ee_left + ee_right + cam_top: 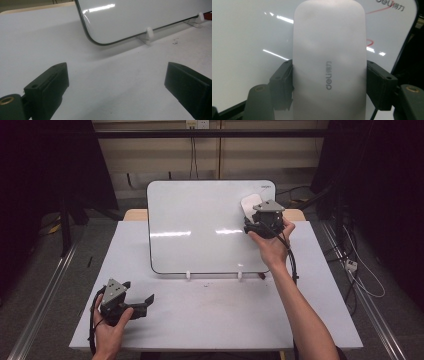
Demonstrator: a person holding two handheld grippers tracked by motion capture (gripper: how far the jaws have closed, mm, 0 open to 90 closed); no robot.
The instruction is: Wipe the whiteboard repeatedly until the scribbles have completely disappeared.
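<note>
The right gripper (260, 219) holds a white board eraser (329, 62) between its two black jaws, which press on the long sides of it, and it keeps the eraser against the upper right part of the whiteboard (200, 225). The whiteboard stands tilted on small white feet (149, 32) on the white table (215, 315). In the right gripper view some red marker strokes (370, 43) are near the right edge of the board, just beside the eraser and partly hidden behind it. I judge that the step in hand is to wipe these strokes away. To do it well, the eraser face should lie flat on the board, the pressure should be even, and the strokes should be short, because the board rests only on its feet and it can slide or tip back. The left gripper (131, 306) rests low on the table near the front left corner, well apart from the board, with its jaws wide apart and nothing between them; it could steady the lower edge of the board if the board begins to move.
</note>
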